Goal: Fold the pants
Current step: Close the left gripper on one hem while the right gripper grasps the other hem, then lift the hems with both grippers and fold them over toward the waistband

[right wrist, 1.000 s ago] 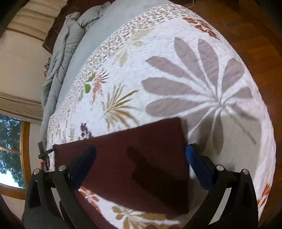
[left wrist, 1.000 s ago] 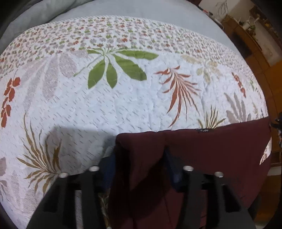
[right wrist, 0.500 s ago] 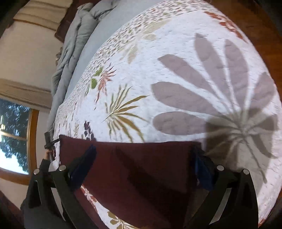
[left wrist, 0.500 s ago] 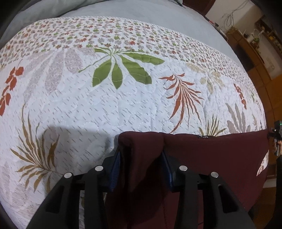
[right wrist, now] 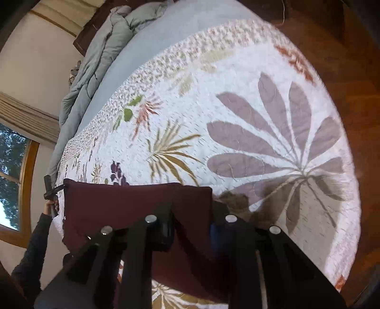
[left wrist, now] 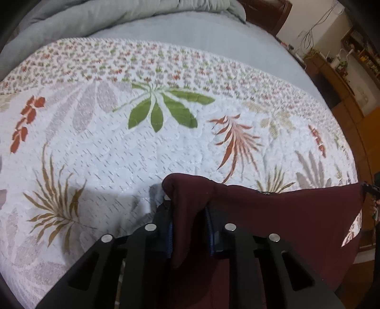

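Note:
The dark maroon pants (left wrist: 296,214) hang stretched between my two grippers above the leaf-print bedspread (left wrist: 142,154). My left gripper (left wrist: 188,223) is shut on one top corner of the pants; the cloth bunches between its blue pads. In the right wrist view the pants (right wrist: 123,202) span leftward to the other gripper. My right gripper (right wrist: 192,221) is shut on the opposite top corner. The lower part of the pants is hidden behind the gripper bodies.
A grey duvet (left wrist: 106,16) lies bunched at the head of the bed. Wooden floor (right wrist: 356,71) borders the bed on the right. A window (right wrist: 11,166) and the person's sleeve (right wrist: 33,249) are at the left. Shelves (left wrist: 351,59) stand at the far right.
Both grippers have closed on the pants' top corners; the right was wide open a second ago. The cloth has lifted and both views have tilted up toward the head of the bed.

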### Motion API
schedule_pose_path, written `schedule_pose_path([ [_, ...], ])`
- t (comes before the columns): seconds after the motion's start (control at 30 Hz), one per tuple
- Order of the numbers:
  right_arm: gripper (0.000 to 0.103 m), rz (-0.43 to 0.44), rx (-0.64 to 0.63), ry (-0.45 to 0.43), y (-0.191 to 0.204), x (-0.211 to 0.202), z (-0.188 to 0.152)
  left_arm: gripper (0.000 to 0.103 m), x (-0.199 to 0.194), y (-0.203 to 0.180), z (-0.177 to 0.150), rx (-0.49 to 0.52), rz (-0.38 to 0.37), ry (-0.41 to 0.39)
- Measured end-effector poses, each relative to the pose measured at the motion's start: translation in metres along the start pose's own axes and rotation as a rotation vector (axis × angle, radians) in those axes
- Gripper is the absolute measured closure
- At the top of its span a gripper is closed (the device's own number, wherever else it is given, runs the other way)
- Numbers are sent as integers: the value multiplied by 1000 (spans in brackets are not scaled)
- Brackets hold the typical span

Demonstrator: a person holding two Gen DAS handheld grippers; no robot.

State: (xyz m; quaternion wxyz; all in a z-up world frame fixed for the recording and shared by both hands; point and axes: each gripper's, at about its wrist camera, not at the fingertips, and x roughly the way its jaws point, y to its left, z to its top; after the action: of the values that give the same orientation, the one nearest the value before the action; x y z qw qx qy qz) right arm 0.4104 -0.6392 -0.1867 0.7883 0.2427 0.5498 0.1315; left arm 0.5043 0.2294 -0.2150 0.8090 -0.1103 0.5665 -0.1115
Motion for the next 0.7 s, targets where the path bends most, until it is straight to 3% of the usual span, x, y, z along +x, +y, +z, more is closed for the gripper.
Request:
schedule_pose_path([
  [0.4, 83, -74, -46, -115, 50, -97, -48, 83, -108, -30, -24, 35, -116, -194],
  [0.7, 82, -116, -67, -215, 63, -133, -122, 84, -185, -37, -106, 35, -189, -304],
])
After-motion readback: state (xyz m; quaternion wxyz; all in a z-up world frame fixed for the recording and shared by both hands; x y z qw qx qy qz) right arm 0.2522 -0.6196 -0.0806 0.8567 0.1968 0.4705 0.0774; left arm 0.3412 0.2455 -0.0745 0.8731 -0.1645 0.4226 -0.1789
